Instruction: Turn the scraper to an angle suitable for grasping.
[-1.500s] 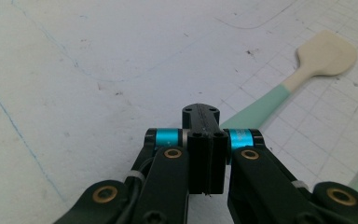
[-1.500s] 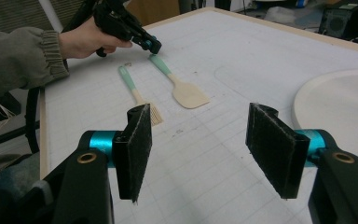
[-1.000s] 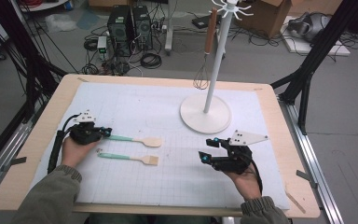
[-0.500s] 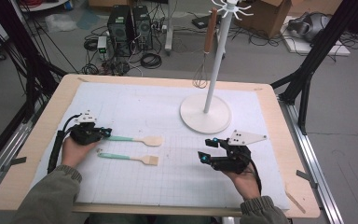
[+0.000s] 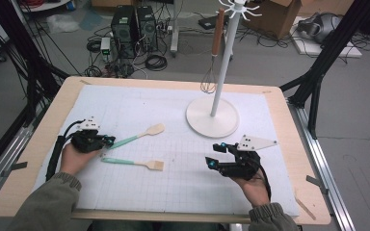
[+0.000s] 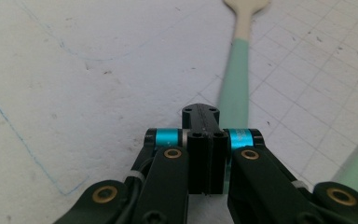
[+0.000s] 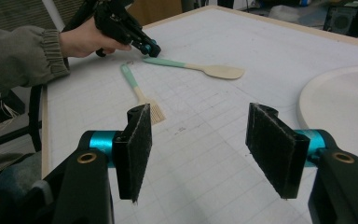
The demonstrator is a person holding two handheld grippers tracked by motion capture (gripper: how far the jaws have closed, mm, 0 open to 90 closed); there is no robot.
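Spoon (image 5: 139, 136), one of two utensils on the tabletop (image 5: 38, 144), lies just in front of the left hand-held gripper (image 5: 107, 141), its mint-green handle end beside the tips and its pale bowl pointing away from them, toward the stand; its long axis runs from the gripper up and to the right in the high view. In the left gripper view the jaws are fully closed on each other with nothing between them, and the spoon's handle (image 6: 235, 88) passes just beside their tip; whether it touches them I cannot tell. A single spatula (image 5: 134, 163), also green-handled, lies nearer the person than the spoon, close below the same gripper, its flat blade pointing right. The right hand-held gripper (image 5: 213, 155) is well apart from both, jaws spread and empty. Beyond it stands one white stand (image 5: 212, 117) with one whisk (image 5: 209, 79) hanging on it.
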